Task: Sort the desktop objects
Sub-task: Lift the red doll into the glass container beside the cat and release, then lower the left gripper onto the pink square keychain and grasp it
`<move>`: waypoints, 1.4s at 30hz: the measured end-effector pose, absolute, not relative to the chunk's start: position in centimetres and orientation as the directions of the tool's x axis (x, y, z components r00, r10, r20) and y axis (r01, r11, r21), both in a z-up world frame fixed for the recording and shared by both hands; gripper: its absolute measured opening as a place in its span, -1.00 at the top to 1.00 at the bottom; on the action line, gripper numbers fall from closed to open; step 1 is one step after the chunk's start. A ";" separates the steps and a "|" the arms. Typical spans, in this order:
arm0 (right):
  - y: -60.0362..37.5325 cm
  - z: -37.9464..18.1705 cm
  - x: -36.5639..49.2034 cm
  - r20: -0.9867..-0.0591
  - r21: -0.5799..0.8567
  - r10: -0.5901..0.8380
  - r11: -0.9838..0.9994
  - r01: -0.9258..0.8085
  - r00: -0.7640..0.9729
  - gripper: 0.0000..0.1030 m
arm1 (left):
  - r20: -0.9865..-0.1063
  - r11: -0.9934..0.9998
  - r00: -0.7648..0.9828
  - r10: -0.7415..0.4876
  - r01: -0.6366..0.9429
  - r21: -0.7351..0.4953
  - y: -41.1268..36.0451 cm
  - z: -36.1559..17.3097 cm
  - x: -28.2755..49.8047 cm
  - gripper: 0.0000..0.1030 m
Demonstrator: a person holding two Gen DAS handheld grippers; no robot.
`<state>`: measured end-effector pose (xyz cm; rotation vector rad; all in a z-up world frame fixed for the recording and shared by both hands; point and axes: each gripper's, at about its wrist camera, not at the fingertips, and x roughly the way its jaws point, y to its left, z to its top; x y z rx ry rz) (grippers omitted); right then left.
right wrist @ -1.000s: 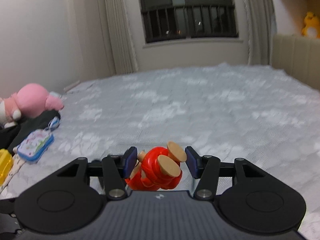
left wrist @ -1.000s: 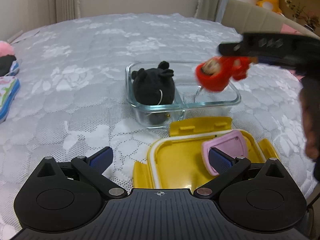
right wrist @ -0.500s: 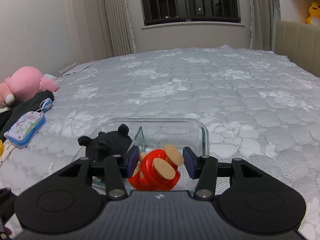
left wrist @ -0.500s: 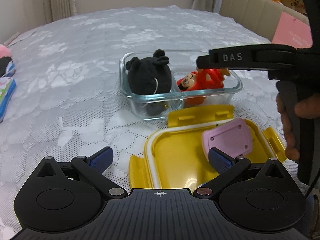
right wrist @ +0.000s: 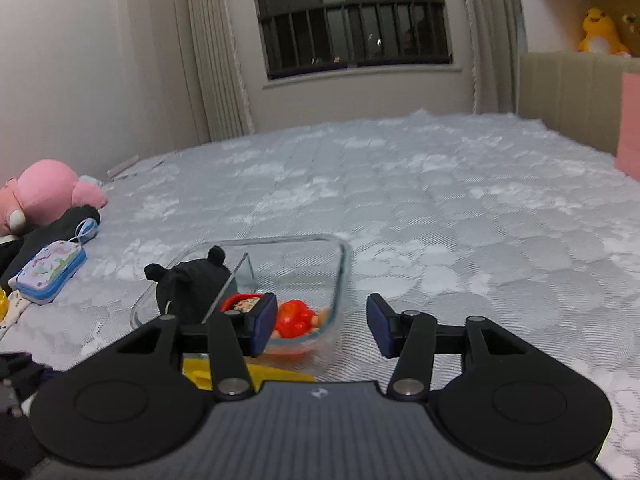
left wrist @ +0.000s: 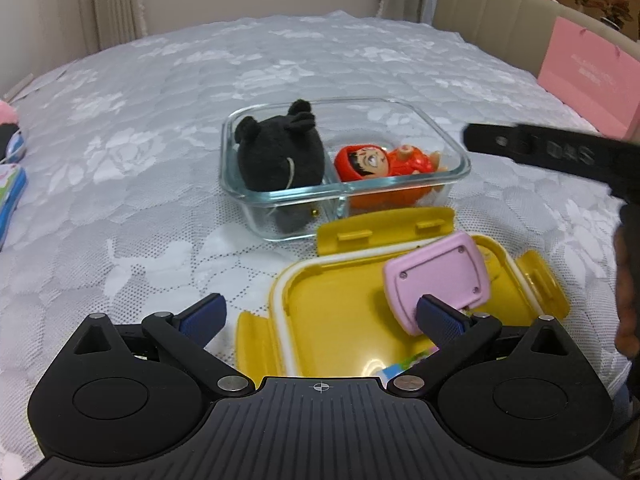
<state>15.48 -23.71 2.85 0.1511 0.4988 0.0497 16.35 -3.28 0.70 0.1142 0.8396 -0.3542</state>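
A glass two-compartment container sits on the white quilted bed. A black plush fills its left half. A red hooded figure lies on its back in the right half. My right gripper hovers just short of the container. Its jaws are opening with nothing between them, and the red figure lies beyond its left finger. My left gripper is open above a yellow lid that carries a small pink case, and it holds nothing.
The right gripper's black arm and a hand cross the right edge. A pink plush and a blue-edged pouch lie at the left. A pink bag leans on the beige headboard at right.
The right gripper carried the red figure down into the container's right half, let it go and drew back to the right. The left gripper stayed put.
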 end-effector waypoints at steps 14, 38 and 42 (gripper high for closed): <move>-26.9 -3.6 10.5 -0.448 0.287 0.116 0.958 0.019 0.886 -0.19 | -0.770 0.956 0.595 -0.229 0.288 -0.062 -5.7 0.4 15.3 -1.00; -29.1 -4.4 5.7 -0.273 0.393 0.169 0.918 -0.050 0.947 -0.50 | -0.738 0.945 0.661 -0.135 0.311 0.105 -9.4 0.1 15.9 -1.00; -30.5 -5.4 5.1 -0.215 0.466 0.217 0.880 -0.095 0.952 -0.50 | -0.774 0.934 0.625 -0.100 0.327 0.143 -10.0 -0.4 16.9 -1.00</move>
